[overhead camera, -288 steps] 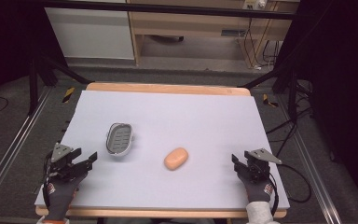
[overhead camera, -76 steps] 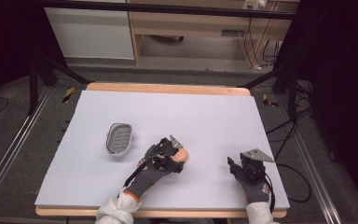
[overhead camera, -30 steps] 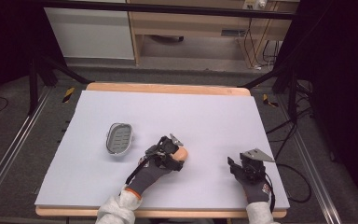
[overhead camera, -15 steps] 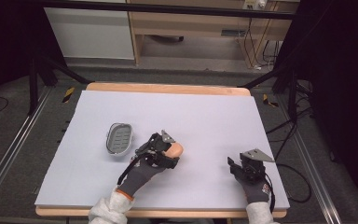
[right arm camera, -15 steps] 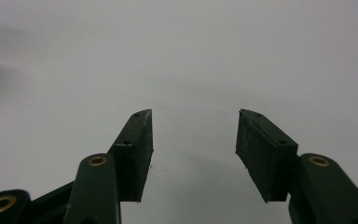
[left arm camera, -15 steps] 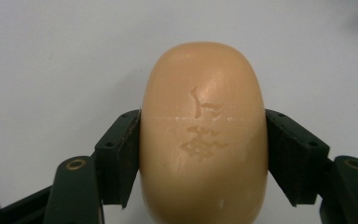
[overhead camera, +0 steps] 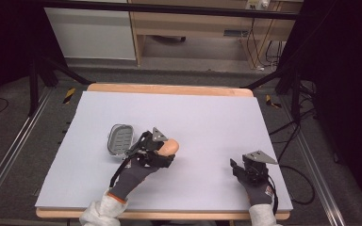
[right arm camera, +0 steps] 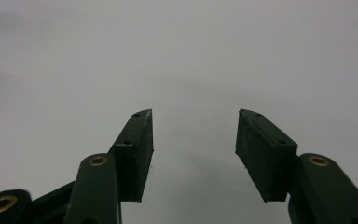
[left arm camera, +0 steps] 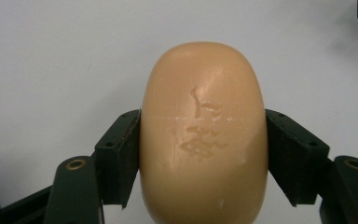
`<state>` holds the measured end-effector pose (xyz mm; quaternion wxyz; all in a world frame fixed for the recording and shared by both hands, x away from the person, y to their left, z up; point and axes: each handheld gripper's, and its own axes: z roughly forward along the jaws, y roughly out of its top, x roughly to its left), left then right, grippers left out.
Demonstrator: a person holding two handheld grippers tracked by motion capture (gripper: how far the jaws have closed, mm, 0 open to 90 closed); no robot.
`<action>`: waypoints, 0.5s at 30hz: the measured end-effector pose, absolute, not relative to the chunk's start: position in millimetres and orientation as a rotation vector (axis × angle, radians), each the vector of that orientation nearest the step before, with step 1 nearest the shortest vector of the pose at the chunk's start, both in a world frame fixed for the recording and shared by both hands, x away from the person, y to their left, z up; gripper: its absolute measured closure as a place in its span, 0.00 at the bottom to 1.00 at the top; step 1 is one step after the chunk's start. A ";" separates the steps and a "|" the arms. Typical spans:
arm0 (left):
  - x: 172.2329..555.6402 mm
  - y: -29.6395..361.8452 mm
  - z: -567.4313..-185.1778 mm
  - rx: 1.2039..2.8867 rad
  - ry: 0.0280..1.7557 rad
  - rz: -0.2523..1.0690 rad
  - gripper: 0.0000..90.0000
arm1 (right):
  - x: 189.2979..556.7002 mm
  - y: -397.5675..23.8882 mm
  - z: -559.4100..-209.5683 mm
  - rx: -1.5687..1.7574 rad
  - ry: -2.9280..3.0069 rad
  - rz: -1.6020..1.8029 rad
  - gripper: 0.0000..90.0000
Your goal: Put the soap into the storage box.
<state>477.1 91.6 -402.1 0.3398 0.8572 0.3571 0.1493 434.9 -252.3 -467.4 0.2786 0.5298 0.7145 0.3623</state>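
A tan oval bar of soap (overhead camera: 170, 147) sits between the jaws of my left gripper (overhead camera: 159, 151), just right of a small metal soap dish (overhead camera: 120, 140). In the left gripper view the soap (left arm camera: 204, 135) is pressed on both sides by the black pads (left arm camera: 120, 156), so the gripper is shut on it. Stamped marks show on its top face. My right gripper (overhead camera: 242, 167) rests near the table's front right with its jaws apart, and in the right gripper view (right arm camera: 193, 154) nothing lies between them.
The pale grey mat (overhead camera: 202, 117) covers a wooden table (overhead camera: 169, 89). Black stand legs and cables run along the floor on both sides. A cabinet stands beyond the far edge.
My left gripper has carried the soap leftward from the mat's middle toward the soap dish. The right gripper has stayed put.
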 end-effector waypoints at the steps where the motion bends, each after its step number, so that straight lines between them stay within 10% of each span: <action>1: 476.8 93.6 -400.8 2.226 0.933 0.394 0.36 | 434.9 -252.4 -467.4 1.419 1.918 0.973 0.52; 15: 476.3 128.2 -383.9 2.162 0.988 0.440 0.36 | 435.0 -252.2 -467.5 1.419 1.919 0.972 0.52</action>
